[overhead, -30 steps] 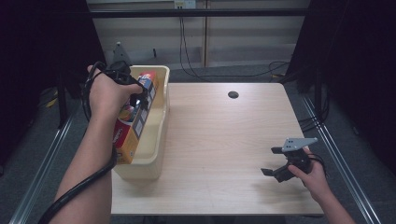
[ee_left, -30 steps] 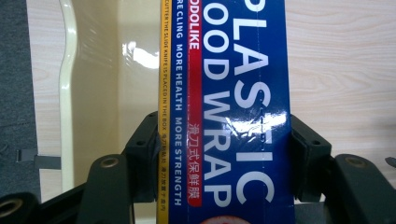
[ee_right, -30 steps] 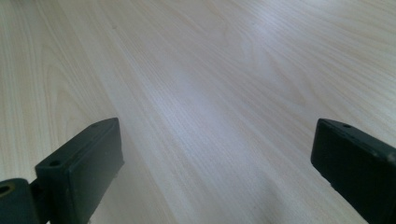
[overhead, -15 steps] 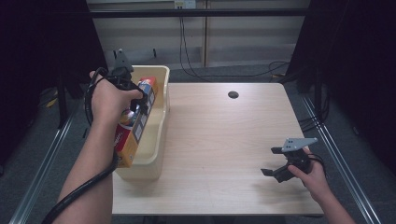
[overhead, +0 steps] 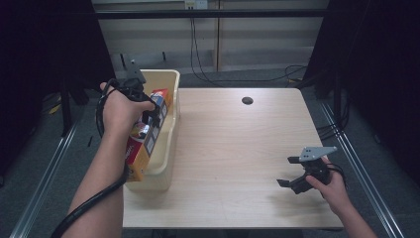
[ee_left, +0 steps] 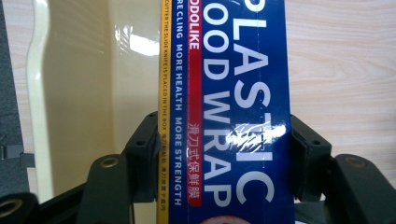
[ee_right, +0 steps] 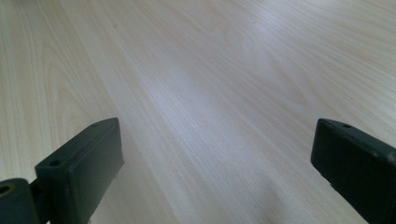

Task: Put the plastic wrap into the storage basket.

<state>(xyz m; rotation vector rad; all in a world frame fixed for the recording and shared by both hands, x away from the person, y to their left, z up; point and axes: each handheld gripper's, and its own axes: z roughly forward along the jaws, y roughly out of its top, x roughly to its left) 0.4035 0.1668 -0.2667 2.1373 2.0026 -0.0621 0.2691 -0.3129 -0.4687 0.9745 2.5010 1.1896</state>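
Over the cream bin (overhead: pixel 171 124) at the surface's (overhead: pixel 237 148) left edge, a long blue box of plastic wrap (ee_left: pixel 229 102) sits clamped between the left gripper's (overhead: pixel 141 106) fingers (ee_left: pixel 140 154) — one pad on each long side. More boxes lie in the bin beneath it. Well apart, near the right front corner, the right gripper (overhead: pixel 302 173) hovers low over bare wood — its fingers (ee_right: pixel 79 163) spread wide, holding nothing.

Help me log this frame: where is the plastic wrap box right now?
The plastic wrap box is clamped in the left gripper over the cream bin at the table's left edge in the high view.
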